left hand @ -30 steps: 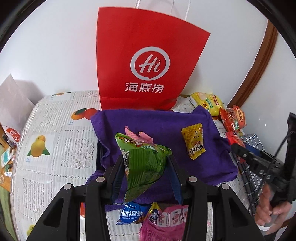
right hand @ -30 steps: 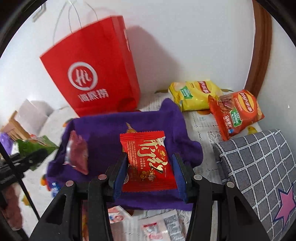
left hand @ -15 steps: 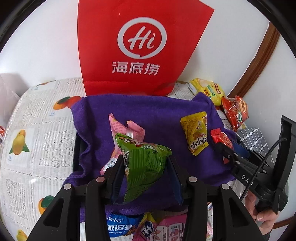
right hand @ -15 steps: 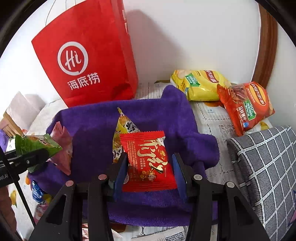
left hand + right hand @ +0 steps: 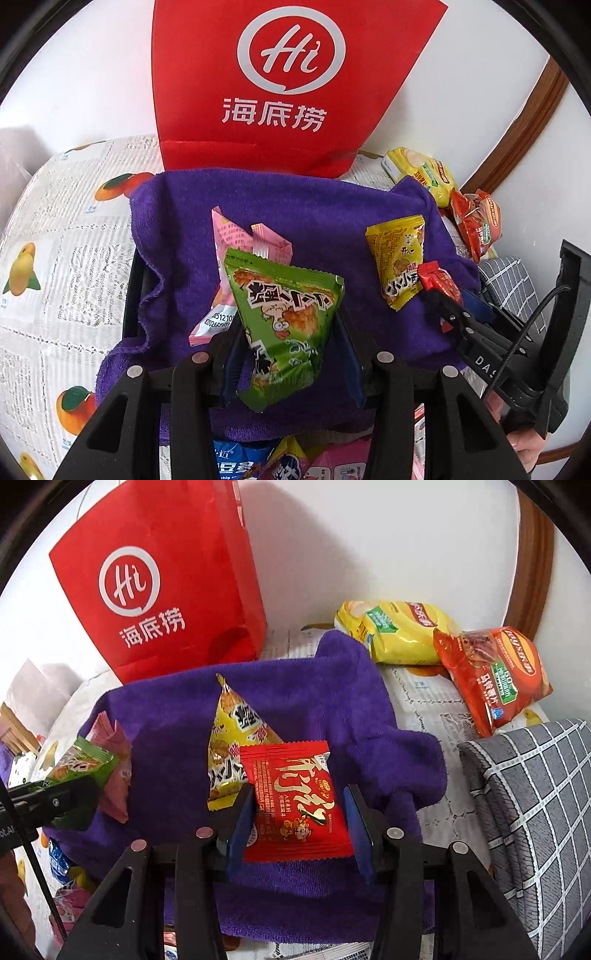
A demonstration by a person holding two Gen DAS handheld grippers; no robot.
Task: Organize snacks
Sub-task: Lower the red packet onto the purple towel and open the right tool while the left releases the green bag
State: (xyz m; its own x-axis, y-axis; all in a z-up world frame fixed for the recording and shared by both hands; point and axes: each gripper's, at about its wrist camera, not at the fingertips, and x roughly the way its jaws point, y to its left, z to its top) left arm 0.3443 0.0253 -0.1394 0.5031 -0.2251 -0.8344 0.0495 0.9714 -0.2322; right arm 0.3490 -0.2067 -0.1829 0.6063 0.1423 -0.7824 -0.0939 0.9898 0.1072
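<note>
Both your claws have dropped closer to the purple towel [image 5: 332,206] since a moment ago. Your left claw [image 5: 286,332] grips the green snack packet [image 5: 284,317], your right claw [image 5: 297,812] the red snack packet [image 5: 295,797]; both packets now hang just above the towel, likely ready for release.

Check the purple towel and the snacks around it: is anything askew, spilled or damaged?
Nothing looks spilled or torn. The purple towel is rumpled, bunched along its left edge and draped over a dark tray, so the pink packet and yellow packet lie crooked. The green packet and red packet sit intact in the hand-held grippers.
</note>
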